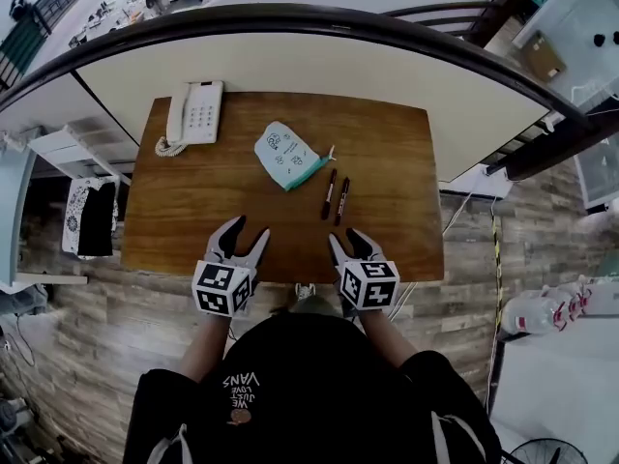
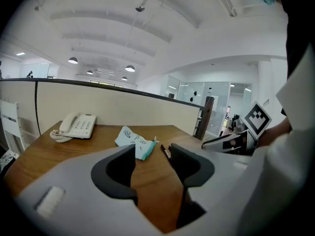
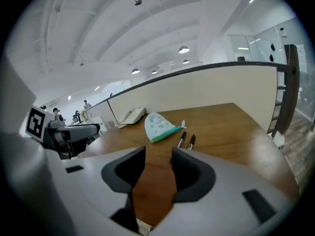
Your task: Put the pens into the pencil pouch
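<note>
Head view: pens lie side by side mid-counter, pouch at their 10 o'clock. Left gripper view: left gripper fingers wide, empty. Right gripper view: right gripper likewise. Pens prob. light, stiff, roll-prone; grip mid-barrel.

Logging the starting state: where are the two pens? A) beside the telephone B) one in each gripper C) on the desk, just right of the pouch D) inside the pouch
C: the pens lie side by side on the desk, just right of the pouch.
</note>
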The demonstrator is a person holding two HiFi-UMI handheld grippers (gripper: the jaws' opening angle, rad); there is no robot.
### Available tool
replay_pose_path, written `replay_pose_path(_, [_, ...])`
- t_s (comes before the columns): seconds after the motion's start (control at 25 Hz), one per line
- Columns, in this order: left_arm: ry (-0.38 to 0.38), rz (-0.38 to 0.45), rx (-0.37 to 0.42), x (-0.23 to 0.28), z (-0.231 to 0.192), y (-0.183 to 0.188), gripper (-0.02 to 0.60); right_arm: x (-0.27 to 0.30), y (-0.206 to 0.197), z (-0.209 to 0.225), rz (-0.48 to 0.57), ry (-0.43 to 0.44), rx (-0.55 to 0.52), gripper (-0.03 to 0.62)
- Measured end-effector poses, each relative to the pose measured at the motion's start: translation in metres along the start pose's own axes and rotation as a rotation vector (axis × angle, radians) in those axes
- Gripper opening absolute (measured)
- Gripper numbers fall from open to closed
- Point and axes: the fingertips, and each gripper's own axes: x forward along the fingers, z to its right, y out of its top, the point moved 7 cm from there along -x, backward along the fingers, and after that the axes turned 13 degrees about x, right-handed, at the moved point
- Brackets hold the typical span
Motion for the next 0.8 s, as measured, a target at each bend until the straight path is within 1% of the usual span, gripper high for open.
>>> replay_pose_path(0.16, [0.022, -0.024, -0.004, 0.025, -0.005, 0.002, 0.212, 0.019, 0.010, 0.015, -0.039, 0.019, -0.016, 0.141])
replay_pose_path(0.28, [0.034, -0.054, 0.009, 0.040, -0.008, 0.001, 0.212, 0.031, 0.012, 0.020, -0.071, 0.045, -0.023, 0.141])
replay_pose_path(0.44, [0.024, -0.094, 0.021, 0.059, -0.010, -0.003, 0.212, 0.044, 0.011, 0.027, -0.107, 0.058, -0.025, 0.141])
replay_pose_path(0.64, [-0.037, -0.120, 0.043, 0.076, -0.010, -0.007, 0.212, 0.054, 0.004, 0.027, -0.132, 0.032, -0.008, 0.141])
replay_pose_path(0.72, [-0.075, -0.126, 0.058, 0.082, -0.012, -0.008, 0.212, 0.058, 0.001, 0.025, -0.129, 0.007, 0.002, 0.141])
replay_pose_path(0.8, [-0.121, -0.133, 0.090, 0.088, -0.016, -0.009, 0.212, 0.061, -0.001, 0.024, -0.117, -0.029, 0.016, 0.141])
